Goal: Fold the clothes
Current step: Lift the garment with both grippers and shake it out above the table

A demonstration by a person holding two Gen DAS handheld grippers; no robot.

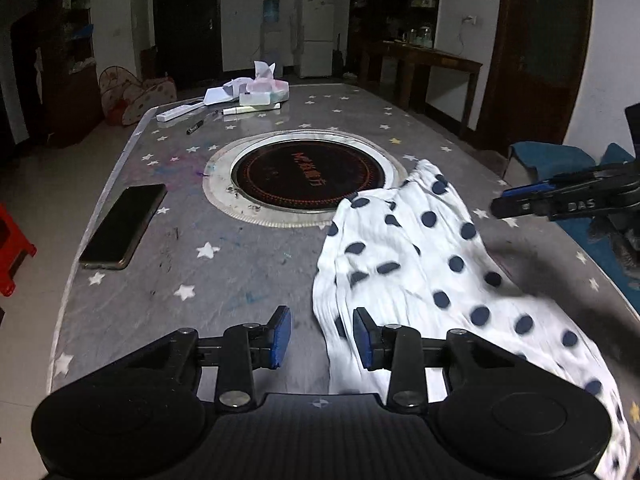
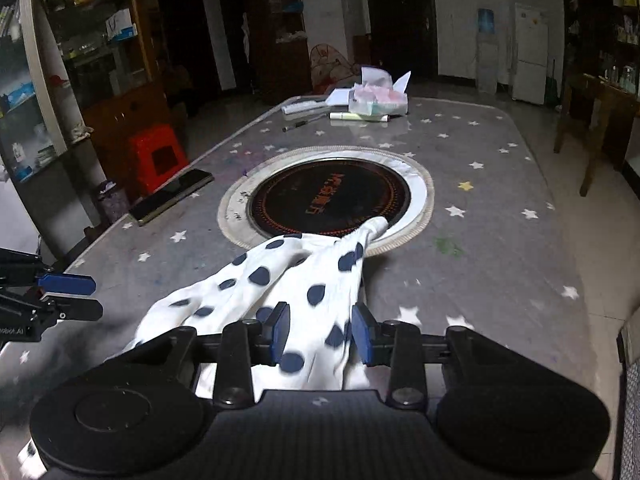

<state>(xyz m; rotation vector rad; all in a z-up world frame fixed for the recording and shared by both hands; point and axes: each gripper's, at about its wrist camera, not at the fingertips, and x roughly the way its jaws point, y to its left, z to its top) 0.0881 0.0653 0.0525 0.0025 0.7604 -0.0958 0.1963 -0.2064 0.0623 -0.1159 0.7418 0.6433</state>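
White cloth: polka-dot garment [image 1: 420,264], navy dots on thin wrinkled fabric, bunched in long folds, lying on table near-right of centre; far end overlaps rim of round cooktop [image 1: 308,178].
Table: grey star-print cover [image 1: 224,256], smooth, scuffed w/ ink marks; rounded corners; long edges run away from both cams.
L gripper: left gripper [image 1: 322,338] jaws partly apart, blue pads; left pad over bare cover, right pad at garment's near-left edge. Cloth not seen pinched; nothing held.
R gripper: right gripper [image 2: 322,338] jaws partly apart, cloth lies in the gap beneath; pads not seen pressing on it. Nothing held.
Cross-view: R gripper enters left wrist view at right edge, beside garment; L gripper at left edge of right wrist view.
Open room: bare cover left of garment up to phone [image 1: 124,226], dark flat slab near left table edge; wide bare strip right of garment in right wrist view.
Far end: papers, plastic bag [image 1: 266,90], pens; well apart from garment.
Cooktop: black glass disc, pale metal ring, flush w/ table.
Off-table: red stool [image 2: 158,156] by left edge.
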